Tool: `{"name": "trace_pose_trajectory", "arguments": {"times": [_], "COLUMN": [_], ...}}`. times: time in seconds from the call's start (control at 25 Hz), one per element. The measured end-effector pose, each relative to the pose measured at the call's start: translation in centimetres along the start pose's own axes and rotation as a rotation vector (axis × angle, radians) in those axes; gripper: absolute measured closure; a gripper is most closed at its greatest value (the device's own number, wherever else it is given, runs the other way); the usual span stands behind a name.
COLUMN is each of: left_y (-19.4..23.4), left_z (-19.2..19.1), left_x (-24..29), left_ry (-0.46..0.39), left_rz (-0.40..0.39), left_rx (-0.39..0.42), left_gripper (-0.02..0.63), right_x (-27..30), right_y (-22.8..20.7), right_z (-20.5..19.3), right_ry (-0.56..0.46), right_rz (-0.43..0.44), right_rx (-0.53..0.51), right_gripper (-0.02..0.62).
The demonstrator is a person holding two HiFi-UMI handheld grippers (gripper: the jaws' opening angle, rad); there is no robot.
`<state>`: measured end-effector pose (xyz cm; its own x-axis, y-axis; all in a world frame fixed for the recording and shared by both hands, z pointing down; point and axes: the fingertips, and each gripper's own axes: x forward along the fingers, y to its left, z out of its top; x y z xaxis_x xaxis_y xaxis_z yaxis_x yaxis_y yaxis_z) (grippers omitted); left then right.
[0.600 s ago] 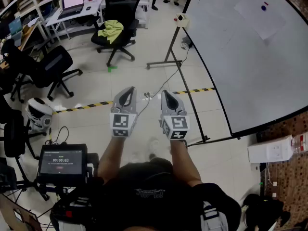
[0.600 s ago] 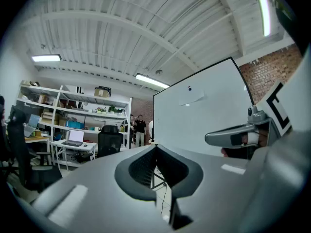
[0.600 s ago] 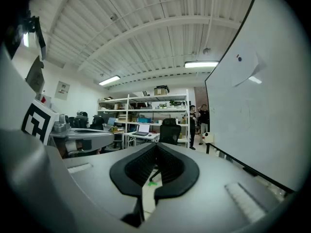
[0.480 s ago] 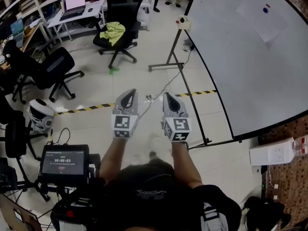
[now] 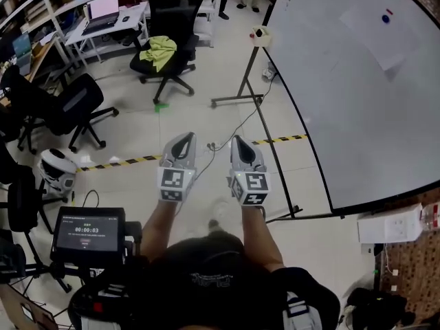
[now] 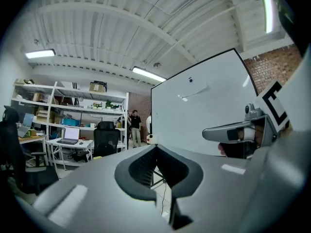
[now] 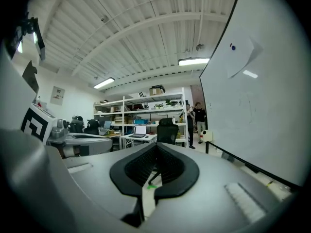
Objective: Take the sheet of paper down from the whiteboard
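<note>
A white sheet of paper (image 5: pixel 380 34) hangs on the large whiteboard (image 5: pixel 357 108) at the right, pinned near its top by a blue round magnet (image 5: pixel 385 18). The same sheet of paper (image 7: pixel 241 56) shows high on the whiteboard (image 7: pixel 262 110) in the right gripper view, and small on the whiteboard (image 6: pixel 194 113) in the left gripper view as paper (image 6: pixel 193 91). My left gripper (image 5: pixel 182 138) and right gripper (image 5: pixel 238 140) are side by side, level, well short of the board. Both are shut with nothing in them.
The whiteboard's metal stand (image 5: pixel 254 98) and a cable cross the floor ahead. Black office chairs (image 5: pixel 168 43) stand at the back and left, beside desks with a laptop (image 5: pixel 104 7). Yellow-black tape (image 5: pixel 117 161) marks the floor. A screen on a tripod (image 5: pixel 88 235) stands near left.
The head view has shifted slightly, so the whiteboard and floor sit a little differently in frame. Both grippers stay side by side, shut.
</note>
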<state>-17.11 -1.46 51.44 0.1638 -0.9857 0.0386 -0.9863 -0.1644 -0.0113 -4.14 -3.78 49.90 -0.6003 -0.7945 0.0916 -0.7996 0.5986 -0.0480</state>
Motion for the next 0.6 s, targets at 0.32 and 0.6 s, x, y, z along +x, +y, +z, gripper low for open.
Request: {"name": "trace_pose_trajectory", "arguments": {"times": [0.32,0.6], "left_y": [-1.3,-5.2], "left_z": [1.1,0.7], "left_x": [10.3,20.6], "left_ry": [0.013,0.060], "left_rz": [-0.039,-0.073], "left_rx": [0.032,0.049], "left_gripper": [0.604,0.604], "right_x": [6.0,10.6], "right_y": [-11.0,-18.3], "right_z": [1.0,0.0], "right_ry": [-0.007,0.021], "right_rz": [-0.094,-0.067], "right_rx": [0.025,0.070], "right_gripper": [0.581,0.581]}}
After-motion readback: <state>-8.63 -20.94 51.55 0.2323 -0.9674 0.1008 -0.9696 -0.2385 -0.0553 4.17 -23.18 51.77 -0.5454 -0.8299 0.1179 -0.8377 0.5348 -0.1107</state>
